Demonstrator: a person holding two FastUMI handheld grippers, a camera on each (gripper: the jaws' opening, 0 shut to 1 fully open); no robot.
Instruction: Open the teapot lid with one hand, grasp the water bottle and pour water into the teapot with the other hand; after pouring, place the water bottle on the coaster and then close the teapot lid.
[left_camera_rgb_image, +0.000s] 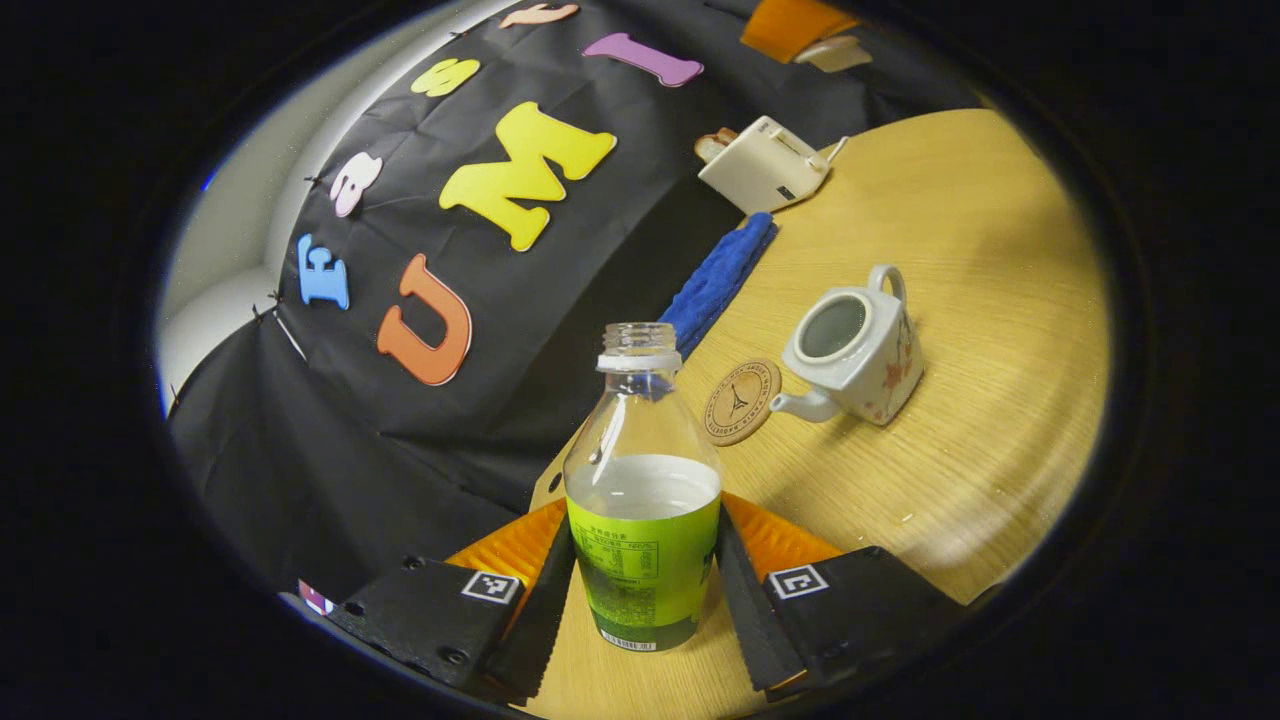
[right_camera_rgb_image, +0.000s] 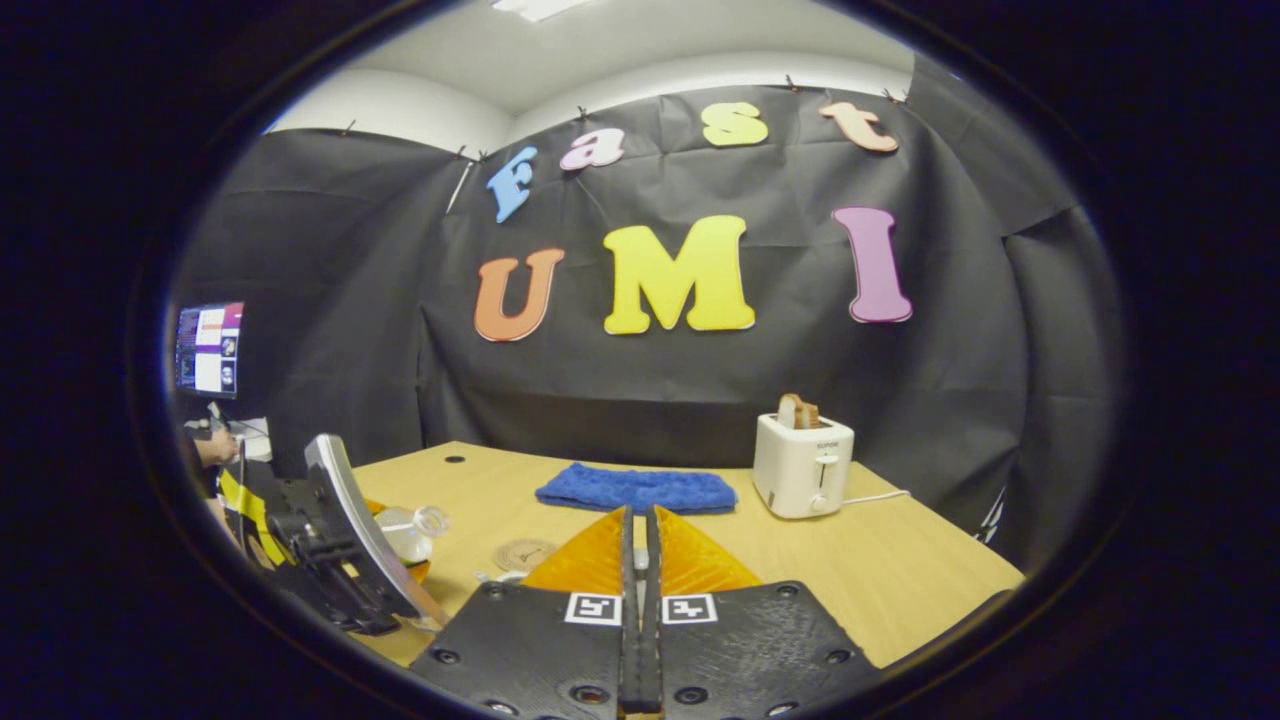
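Clamped between both fingers of the left tool (left_camera_rgb_image: 645, 590), the uncapped water bottle (left_camera_rgb_image: 643, 500) stands upright, part full, its base apparently just off the tabletop (left_camera_rgb_image: 960, 300). Ahead and to the right sits the teapot (left_camera_rgb_image: 855, 355), lid off, mouth open, spout toward the coaster (left_camera_rgb_image: 741, 402) lying between bottle and pot. Pouring likely means carrying the bottle forward-right and tipping its neck over that opening. Fingers pressed nearly together, the right tool (right_camera_rgb_image: 638, 600) hovers higher; whether it pinches the lid I cannot tell.

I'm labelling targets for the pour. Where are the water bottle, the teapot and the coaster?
water bottle (left_camera_rgb_image: 645, 540): left gripper view, on its green label.
teapot (left_camera_rgb_image: 880, 375): left gripper view, on its side wall.
coaster (left_camera_rgb_image: 741, 402): left gripper view, at its printed centre.
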